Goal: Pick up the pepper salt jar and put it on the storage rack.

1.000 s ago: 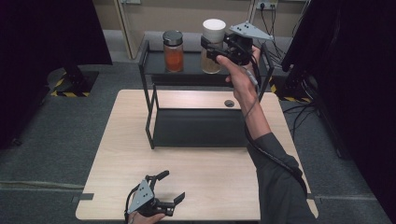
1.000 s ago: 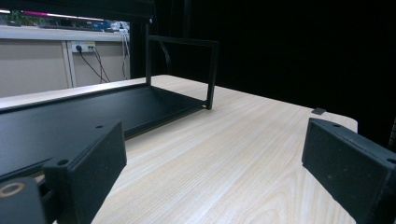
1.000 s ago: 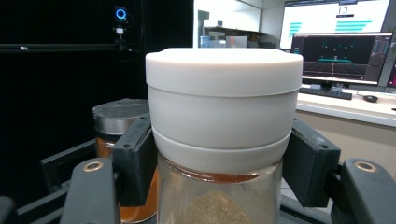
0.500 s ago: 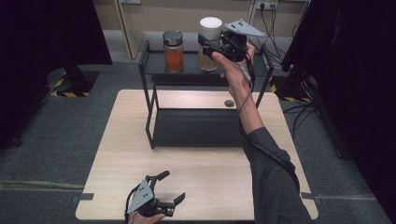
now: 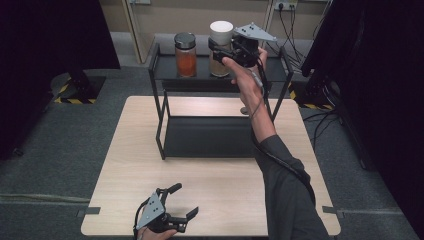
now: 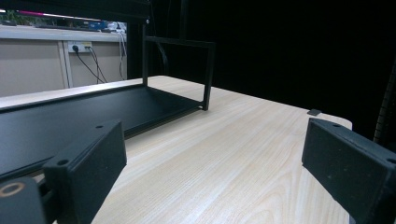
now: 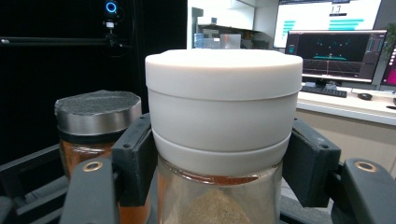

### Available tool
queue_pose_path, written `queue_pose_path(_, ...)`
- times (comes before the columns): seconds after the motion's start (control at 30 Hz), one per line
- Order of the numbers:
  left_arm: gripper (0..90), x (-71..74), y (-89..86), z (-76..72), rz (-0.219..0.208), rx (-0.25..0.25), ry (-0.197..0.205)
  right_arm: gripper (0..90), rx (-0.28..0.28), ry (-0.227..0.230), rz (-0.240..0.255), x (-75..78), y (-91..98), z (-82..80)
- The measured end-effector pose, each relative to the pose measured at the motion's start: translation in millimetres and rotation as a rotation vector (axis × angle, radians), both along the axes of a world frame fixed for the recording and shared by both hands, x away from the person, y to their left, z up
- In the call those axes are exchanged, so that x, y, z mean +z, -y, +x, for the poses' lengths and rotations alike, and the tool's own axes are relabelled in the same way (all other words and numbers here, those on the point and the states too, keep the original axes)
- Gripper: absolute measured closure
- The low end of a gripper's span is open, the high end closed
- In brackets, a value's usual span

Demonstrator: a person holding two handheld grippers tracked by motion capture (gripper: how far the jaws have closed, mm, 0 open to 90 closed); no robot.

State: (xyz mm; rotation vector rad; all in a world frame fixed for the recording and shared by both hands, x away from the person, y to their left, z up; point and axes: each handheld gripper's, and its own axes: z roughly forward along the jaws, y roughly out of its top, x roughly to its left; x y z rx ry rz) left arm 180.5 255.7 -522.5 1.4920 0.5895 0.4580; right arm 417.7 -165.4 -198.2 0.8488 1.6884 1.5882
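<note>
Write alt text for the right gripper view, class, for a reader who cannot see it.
The right tool is shut on a white-lidded glass jar holding brownish powder, one jaw at each side below the lid. Behind its left stands a metal-lidded jar of orange contents.

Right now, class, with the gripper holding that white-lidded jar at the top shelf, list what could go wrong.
1. The right gripper pinches the white-lidded jar just under its lid; the smooth glass might slip.
2. The orange-filled jar stands close beside it and could be knocked.
3. The shelf rail could catch the jar on withdrawal.
</note>
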Motion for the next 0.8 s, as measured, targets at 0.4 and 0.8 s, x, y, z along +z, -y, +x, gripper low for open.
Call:
queue_pose_path(0.4,5.8,-0.1,0.6,-0.1,0.002,-0.001,0.001,34.7,-0.003,-0.004,0.015,-5.8,3.7,3.3)
queue_pose_path(0.8,5.8,0.0,1.1,-0.6,0.005,-0.002,0.006,12.4,0.005,-0.019,0.040,-4.9,17.8,-1.9)
